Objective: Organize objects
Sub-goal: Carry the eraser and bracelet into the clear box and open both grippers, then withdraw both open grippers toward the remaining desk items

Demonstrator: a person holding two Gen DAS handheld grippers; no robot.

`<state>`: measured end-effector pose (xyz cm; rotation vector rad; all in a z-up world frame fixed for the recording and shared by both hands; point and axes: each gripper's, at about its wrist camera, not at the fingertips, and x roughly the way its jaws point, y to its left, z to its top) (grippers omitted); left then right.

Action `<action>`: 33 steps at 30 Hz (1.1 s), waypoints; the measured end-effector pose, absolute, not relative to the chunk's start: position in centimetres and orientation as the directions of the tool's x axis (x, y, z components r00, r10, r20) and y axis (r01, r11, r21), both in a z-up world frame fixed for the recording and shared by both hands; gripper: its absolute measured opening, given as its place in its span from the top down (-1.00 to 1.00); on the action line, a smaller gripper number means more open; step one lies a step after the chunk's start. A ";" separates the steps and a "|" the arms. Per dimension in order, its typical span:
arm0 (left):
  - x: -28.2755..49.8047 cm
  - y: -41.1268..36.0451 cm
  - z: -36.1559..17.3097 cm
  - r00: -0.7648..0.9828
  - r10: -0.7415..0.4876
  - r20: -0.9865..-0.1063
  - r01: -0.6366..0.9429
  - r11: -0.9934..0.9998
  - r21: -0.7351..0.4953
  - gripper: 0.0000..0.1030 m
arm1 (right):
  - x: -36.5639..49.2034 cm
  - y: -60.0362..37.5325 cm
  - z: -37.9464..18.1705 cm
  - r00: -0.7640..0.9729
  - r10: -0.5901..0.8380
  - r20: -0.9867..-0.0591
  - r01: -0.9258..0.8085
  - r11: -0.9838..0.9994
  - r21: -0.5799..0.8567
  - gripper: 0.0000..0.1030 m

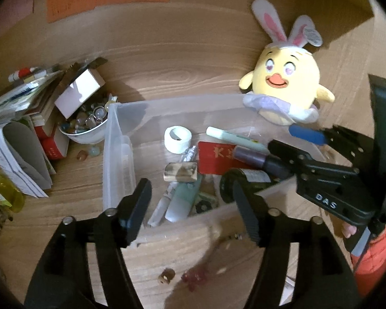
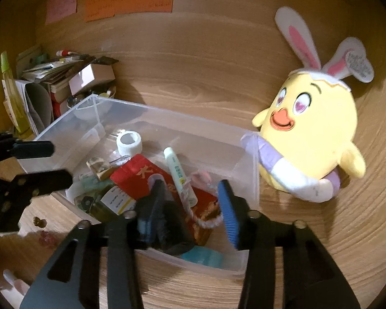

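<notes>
I hold both claws apart and empty over the clear bin on the bench: left claw, right claw. Sorted items, including the red packet, already lie inside, keeping the loose clutter contained.

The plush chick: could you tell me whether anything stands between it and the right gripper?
Only the clear bin's right wall: the open right gripper hangs over the bin, the plush chick just outside it.

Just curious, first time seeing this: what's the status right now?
Both claws, left and right, open over the clear bin. Nothing gripped. Bin holds tape roll, red packet. Plush chick leans on bin.
</notes>
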<state>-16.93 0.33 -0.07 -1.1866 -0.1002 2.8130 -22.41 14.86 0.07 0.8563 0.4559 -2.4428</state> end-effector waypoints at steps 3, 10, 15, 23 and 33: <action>-15.9 0.8 0.3 -0.705 0.098 -0.703 -0.066 -0.995 -0.072 -0.37 | -21.9 14.9 0.3 -0.687 -0.338 -0.644 0.554 -0.817 -0.162 0.06; -13.9 0.4 1.0 -0.722 0.092 -0.685 -0.060 -0.996 -0.071 -0.51 | -20.2 15.3 1.3 -0.717 -0.328 -0.615 0.538 -0.821 -0.189 -0.23; -12.7 -0.5 1.1 -0.731 0.079 -0.677 -0.036 -0.996 -0.078 -0.69 | -18.6 15.8 2.1 -0.720 -0.342 -0.604 0.543 -0.819 -0.184 -0.44; -11.3 -2.2 -0.4 -0.706 0.056 -0.706 0.002 -0.997 -0.080 -0.73 | -16.1 15.8 2.3 -0.703 -0.376 -0.603 0.570 -0.805 -0.162 -0.45; -10.2 -4.0 -3.5 -0.645 0.054 -0.763 0.033 -0.995 -0.098 -0.73 | -14.3 16.1 0.5 -0.659 -0.386 -0.646 0.587 -0.800 -0.122 -0.45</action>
